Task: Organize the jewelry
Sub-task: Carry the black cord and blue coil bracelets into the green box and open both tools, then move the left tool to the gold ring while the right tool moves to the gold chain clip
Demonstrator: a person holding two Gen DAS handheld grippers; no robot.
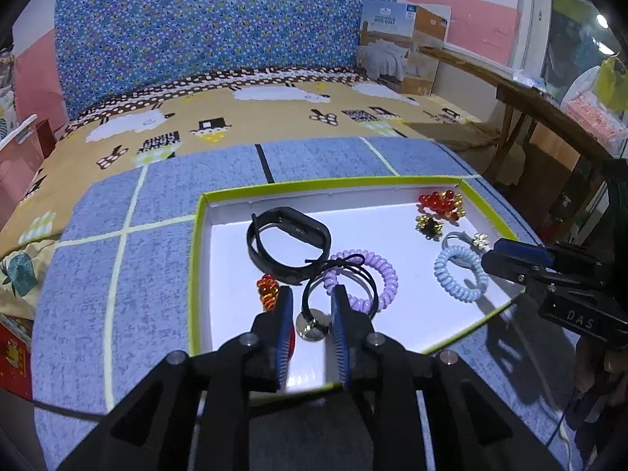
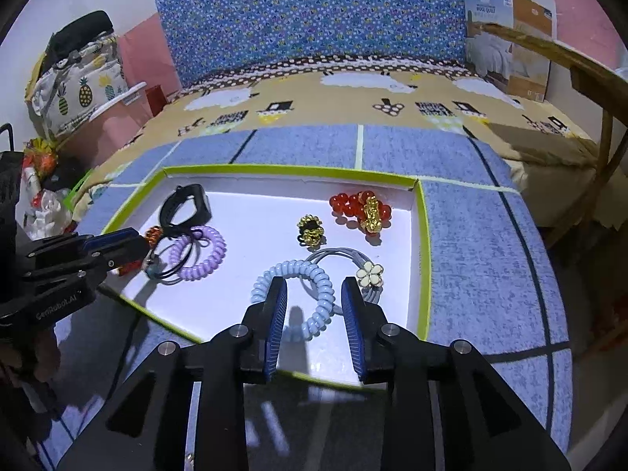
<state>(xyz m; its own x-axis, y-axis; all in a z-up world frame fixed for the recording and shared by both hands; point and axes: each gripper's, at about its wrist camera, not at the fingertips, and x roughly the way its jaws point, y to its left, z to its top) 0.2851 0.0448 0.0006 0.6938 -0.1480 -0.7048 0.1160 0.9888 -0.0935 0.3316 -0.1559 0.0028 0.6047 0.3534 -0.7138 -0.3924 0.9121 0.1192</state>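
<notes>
A shallow white tray with a green rim [image 2: 426, 259] lies on a blue patchwork mat [image 2: 482, 235] and holds all the jewelry.

The left gripper [image 1: 312, 294] hangs over the near left part of the tray, its jaws spread, with a black cord loop [image 1: 339, 278] and a small silver disc [image 1: 312, 324] between the 2 fingers. The cord overlaps a purple spiral hair tie [image 1: 371, 274]. A black wristband [image 1: 288, 243] lies just beyond, and an orange bead charm [image 1: 267, 292] sits just left of the left finger.

The right gripper [image 2: 314, 286] hovers over the near right part, jaws also spread, straddling a pale blue spiral hair tie [image 2: 294, 296]. Just right of it lies a grey elastic with a white flower [image 2: 369, 274]. Farther off sit a gold and black charm [image 2: 310, 229] and a red bead bracelet with a gold figure [image 2: 361, 208], in the far right corner.
</notes>
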